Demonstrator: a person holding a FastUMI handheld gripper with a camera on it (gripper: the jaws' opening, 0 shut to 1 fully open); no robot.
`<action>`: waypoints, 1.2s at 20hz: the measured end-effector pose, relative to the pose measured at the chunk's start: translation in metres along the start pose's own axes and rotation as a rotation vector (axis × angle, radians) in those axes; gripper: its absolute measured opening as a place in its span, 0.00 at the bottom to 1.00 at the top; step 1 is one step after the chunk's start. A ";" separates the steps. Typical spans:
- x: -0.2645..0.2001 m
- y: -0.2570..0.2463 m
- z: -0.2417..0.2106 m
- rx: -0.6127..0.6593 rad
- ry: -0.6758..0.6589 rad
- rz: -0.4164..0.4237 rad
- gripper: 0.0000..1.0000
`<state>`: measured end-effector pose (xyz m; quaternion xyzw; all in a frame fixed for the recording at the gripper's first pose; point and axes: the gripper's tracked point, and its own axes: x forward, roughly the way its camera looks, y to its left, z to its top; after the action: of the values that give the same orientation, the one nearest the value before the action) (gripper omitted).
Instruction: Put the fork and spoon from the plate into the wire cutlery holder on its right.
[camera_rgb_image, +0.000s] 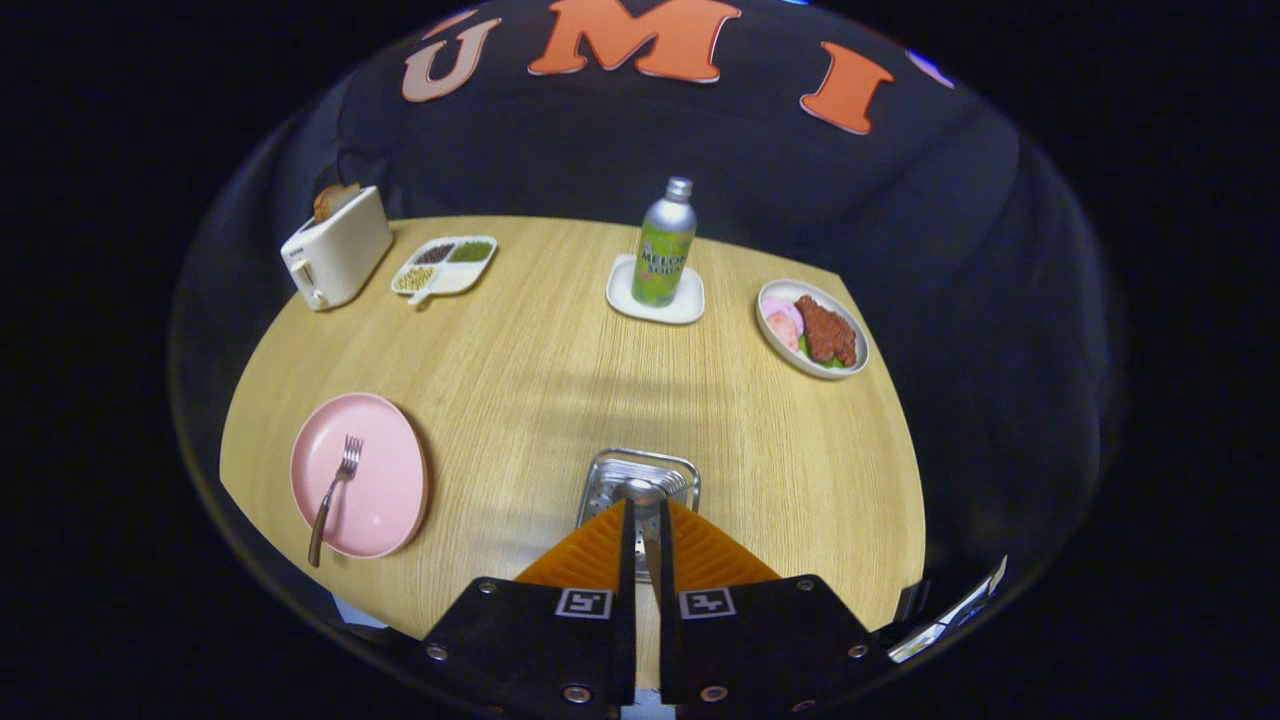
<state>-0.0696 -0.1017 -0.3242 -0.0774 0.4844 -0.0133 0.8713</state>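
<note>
Tool (645, 515) grips the spoon (641, 492) above the holder (640, 480); fork (335, 495) on plate (385, 500).

One fork (337, 487), one spoon (647, 520), two plates (360, 480) (812, 328), one bottle (664, 245), one toaster (336, 250).

I log: fork (335, 497) lying on pink plate (360, 475); spoon (643, 497) pinched upright over steel holder (640, 478).

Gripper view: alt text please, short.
The hand-held gripper pinches a spoon just over the metal cutlery holder on a wooden table. The fork lies on the pink plate left of the holder; a bottle, toaster and food dishes stand beyond.
</note>
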 end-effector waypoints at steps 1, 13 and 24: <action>-0.008 0.004 0.015 0.015 -0.068 0.004 0.11; -0.122 0.064 0.133 0.139 -0.674 0.034 0.51; -0.117 0.180 0.147 0.148 -0.694 0.123 0.88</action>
<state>-0.0167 0.1051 -0.1765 0.0151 0.1609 0.0313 0.9864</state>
